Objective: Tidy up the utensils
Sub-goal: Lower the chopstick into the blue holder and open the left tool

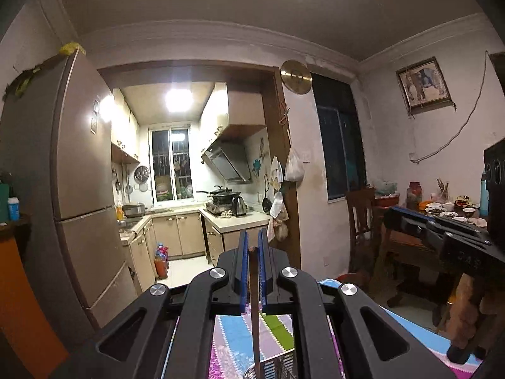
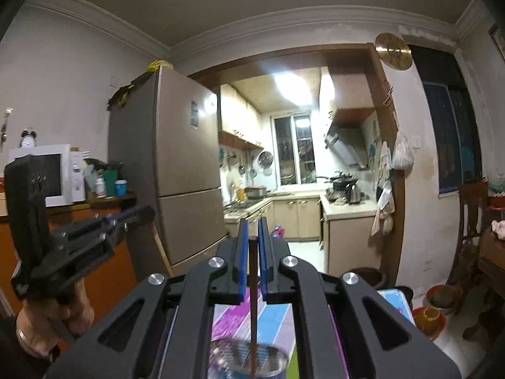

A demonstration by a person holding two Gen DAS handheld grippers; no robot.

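My left gripper point(image 1: 252, 242) is shut on a dark brown chopstick point(image 1: 254, 309) that hangs down between its blue pads, its lower end over the rim of a metal utensil holder point(image 1: 277, 367). My right gripper point(image 2: 251, 230) is shut on a second brown chopstick point(image 2: 253, 309) whose lower end reaches into the round metal utensil holder point(image 2: 249, 361) below. Each gripper shows in the other's view: the right one at the right edge of the left wrist view point(image 1: 391, 213), the left one at the left of the right wrist view point(image 2: 148, 211).
The holder stands on a colourful striped tablecloth point(image 1: 233, 334). A tall fridge point(image 2: 176, 170) and a lit kitchen point(image 1: 189, 189) lie ahead. A microwave point(image 2: 60, 173) sits on an orange cabinet at left. A dining table with bowls point(image 1: 448, 211) and a wooden chair point(image 1: 363, 221) stand at right.
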